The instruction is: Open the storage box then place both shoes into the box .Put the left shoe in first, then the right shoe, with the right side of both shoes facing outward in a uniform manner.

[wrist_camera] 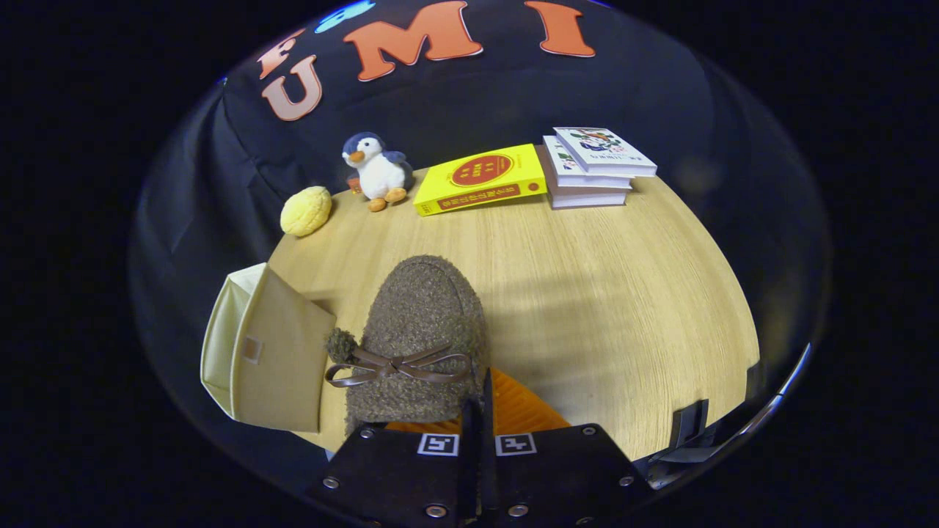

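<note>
Gripper (478,411): fingers closed on the heel rim of a brown fuzzy shoe (418,330), held at lower centre of frame. Storage box (268,359) seen lower left, touching the shoe, on the wooden table (623,293)

A fuzzy brown shoe (418,323) with a thin bow is seen toe pointing away, just ahead of the jaws. A beige storage box (268,352), flap open, is seen touching its left side.
</note>
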Action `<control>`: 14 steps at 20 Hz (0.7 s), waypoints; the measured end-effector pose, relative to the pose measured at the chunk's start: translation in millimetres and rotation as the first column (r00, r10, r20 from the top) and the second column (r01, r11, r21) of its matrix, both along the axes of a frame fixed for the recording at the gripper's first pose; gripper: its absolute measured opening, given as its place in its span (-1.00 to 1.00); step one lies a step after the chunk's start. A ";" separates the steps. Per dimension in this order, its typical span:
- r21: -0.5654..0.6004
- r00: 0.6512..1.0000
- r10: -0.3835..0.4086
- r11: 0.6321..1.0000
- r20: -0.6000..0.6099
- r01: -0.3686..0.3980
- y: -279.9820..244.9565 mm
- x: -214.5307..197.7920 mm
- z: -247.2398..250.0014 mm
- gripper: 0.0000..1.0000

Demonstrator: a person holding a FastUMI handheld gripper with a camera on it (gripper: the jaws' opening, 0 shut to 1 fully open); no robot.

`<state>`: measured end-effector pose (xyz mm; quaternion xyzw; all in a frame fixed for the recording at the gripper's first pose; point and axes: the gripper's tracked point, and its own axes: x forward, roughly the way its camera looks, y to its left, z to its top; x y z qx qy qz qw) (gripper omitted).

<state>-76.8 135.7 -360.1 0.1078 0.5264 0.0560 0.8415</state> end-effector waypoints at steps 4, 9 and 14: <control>0.036 0.998 0.060 0.997 0.029 -0.061 49.3 15.4 41.5 -0.92; 0.056 0.990 0.132 0.989 0.046 -0.134 120.8 27.4 77.1 -0.92; 0.098 0.980 0.194 0.976 0.034 -0.196 193.8 26.0 93.0 -0.92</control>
